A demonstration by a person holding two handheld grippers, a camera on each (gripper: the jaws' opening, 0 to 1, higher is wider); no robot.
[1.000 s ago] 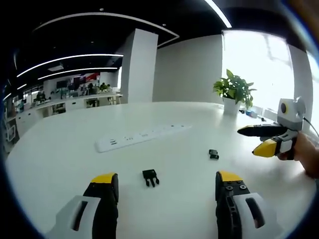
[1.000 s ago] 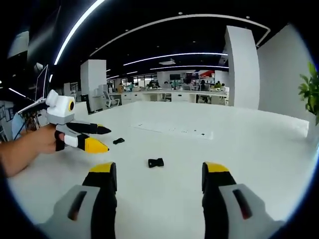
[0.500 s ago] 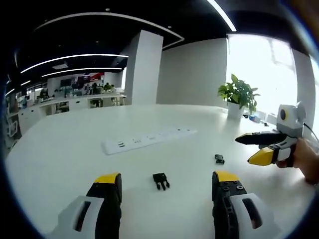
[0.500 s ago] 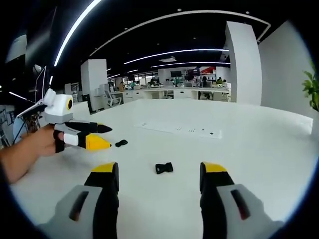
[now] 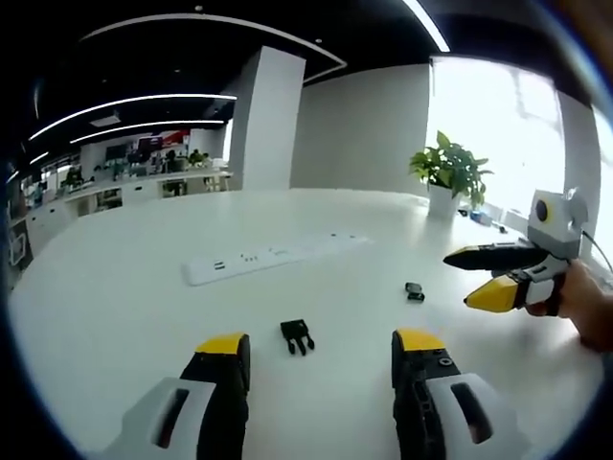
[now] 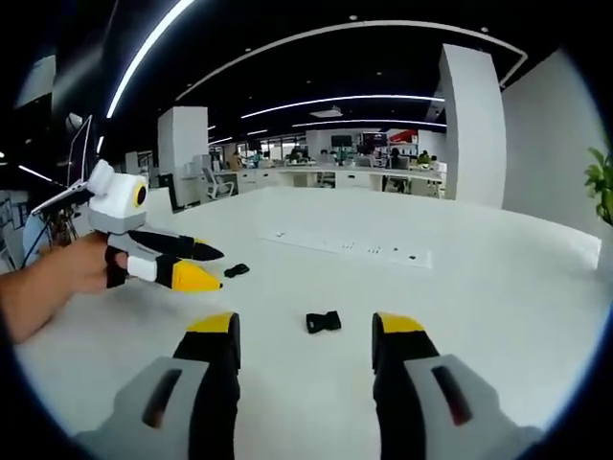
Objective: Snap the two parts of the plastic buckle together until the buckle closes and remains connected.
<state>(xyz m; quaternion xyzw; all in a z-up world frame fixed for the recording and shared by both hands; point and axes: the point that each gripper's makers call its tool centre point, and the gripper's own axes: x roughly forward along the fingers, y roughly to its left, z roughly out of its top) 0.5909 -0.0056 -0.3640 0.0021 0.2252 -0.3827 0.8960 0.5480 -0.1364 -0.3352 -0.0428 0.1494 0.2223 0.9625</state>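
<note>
Black pronged buckle part (image 5: pixel 297 335), socket part (image 6: pixel 324 322)

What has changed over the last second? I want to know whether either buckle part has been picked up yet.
Neither has. Both grippers' jaws have narrowed somewhat but are open and empty. The left gripper is lined up on the pronged part, the right gripper on the socket part. Both parts lie apart on the table, untouched, and the power strip has not moved.
</note>
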